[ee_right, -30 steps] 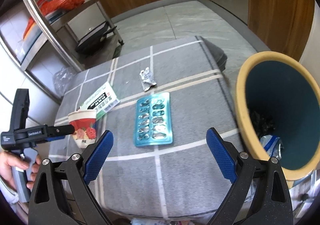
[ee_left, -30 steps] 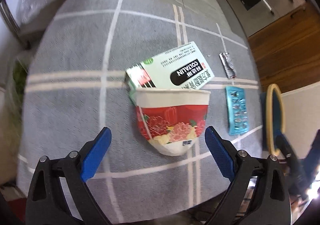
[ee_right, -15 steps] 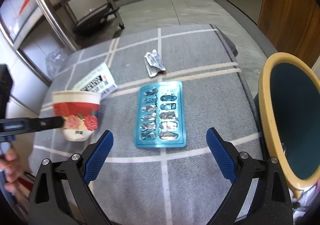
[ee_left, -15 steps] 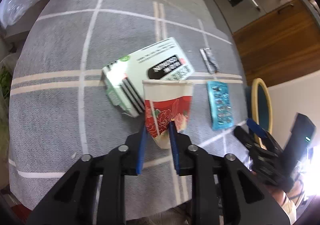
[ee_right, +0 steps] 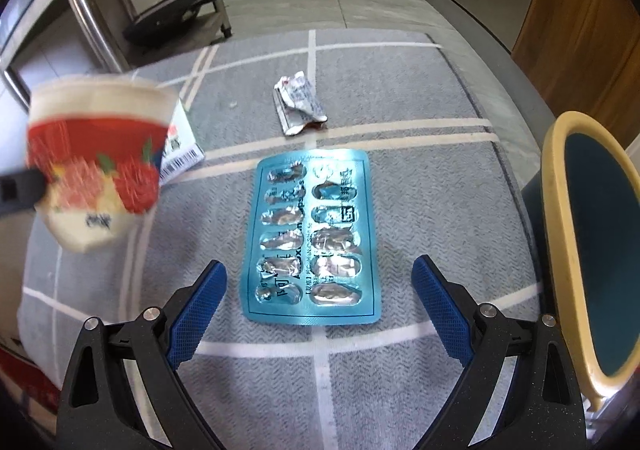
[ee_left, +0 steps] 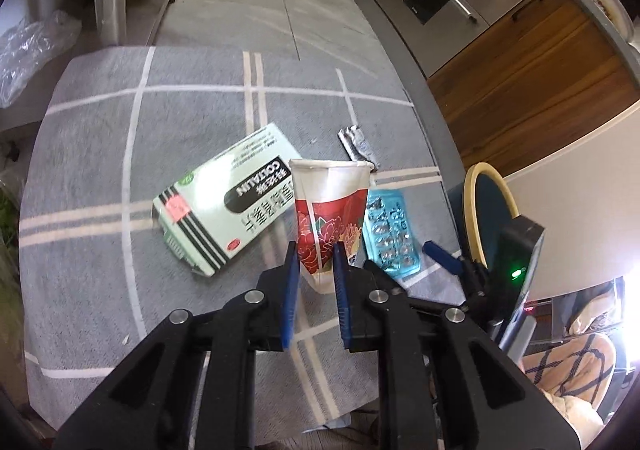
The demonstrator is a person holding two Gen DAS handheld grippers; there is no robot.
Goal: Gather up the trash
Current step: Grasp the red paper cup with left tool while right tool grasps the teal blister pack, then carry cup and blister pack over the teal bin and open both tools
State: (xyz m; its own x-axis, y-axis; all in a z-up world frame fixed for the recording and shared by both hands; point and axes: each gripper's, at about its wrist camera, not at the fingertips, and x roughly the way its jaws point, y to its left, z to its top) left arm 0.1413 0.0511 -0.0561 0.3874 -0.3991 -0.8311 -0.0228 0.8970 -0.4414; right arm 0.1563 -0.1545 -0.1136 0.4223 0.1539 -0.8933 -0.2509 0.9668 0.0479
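While the left gripper [ee_left: 316, 262] pinches the cup [ee_left: 330, 209] low on its wall, jaws narrow w/ the paper squashed flat between them, the cup hangs clear of the mat [ee_left: 100, 169], rim tilted away. Its jaws have just been closing, cup between. Right view shows the same cup [ee_right: 94, 165] blurred and airborne at left, over the box [ee_right: 182, 147].

Right gripper [ee_right: 320, 302] stands wide open, nothing in it, just above the near end of the blister pack [ee_right: 314, 234], which lies flat on the mat. Bin [ee_right: 588, 250] sits at the mat's right edge, near the pack. Crumpled wrapper [ee_right: 300, 105] lies farther back; box [ee_left: 228, 197] to the left.

Handling, my guess:
- Cup: very light, thin paper, already collapsed, so grip won't slip much but it won't hold shape. Low wall pinch is ok for a short carry to the bin.
- Pack: light, thin, semi-stiff foil/plastic, slick, lying flush. Hard to get under. Prob best to squeeze across the long edges so it bows up, or catch the near short edge.
- Wrapper: featherweight, soft; pinch any raised fold.
- Box: light card, stiff; take across the narrow width.
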